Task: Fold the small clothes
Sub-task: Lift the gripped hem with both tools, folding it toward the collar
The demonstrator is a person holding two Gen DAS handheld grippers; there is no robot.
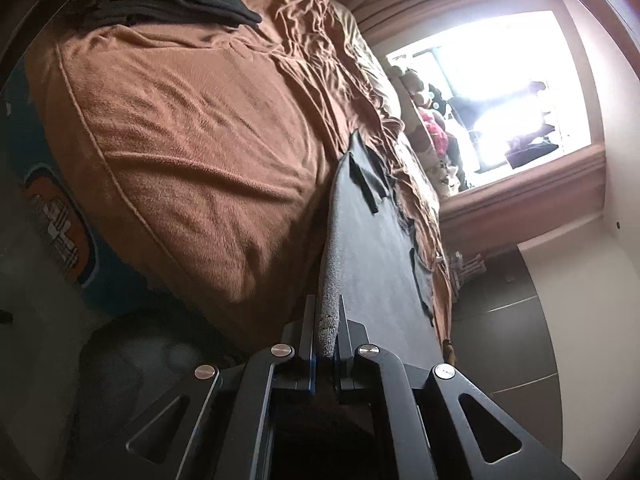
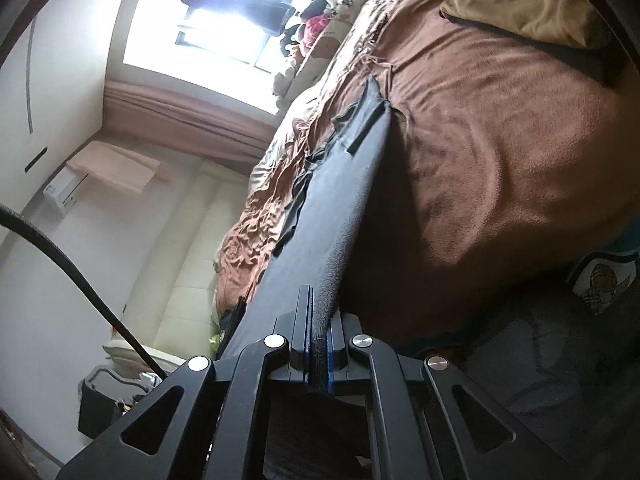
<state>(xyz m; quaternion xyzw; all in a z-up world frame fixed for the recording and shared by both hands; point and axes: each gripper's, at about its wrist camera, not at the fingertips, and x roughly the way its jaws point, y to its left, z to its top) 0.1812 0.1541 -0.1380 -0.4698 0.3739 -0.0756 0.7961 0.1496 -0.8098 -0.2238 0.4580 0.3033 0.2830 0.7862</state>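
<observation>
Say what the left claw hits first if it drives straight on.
Likely the dark garment the left claw already pinches, stretched straight ahead of it; beyond that, the brown blanket. Depth is hard to judge.

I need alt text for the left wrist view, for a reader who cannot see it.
The left hand-held gripper is shut on the edge of a dark grey garment, which stretches away over a bed with a brown blanket. A bright window is behind.

Honestly I can't read a single word, number or brand from either wrist view. The teal bedding (image 1: 60,216) at the bed's edge has an orange-and-white graphic, but I can't make out any letters in it.
</observation>
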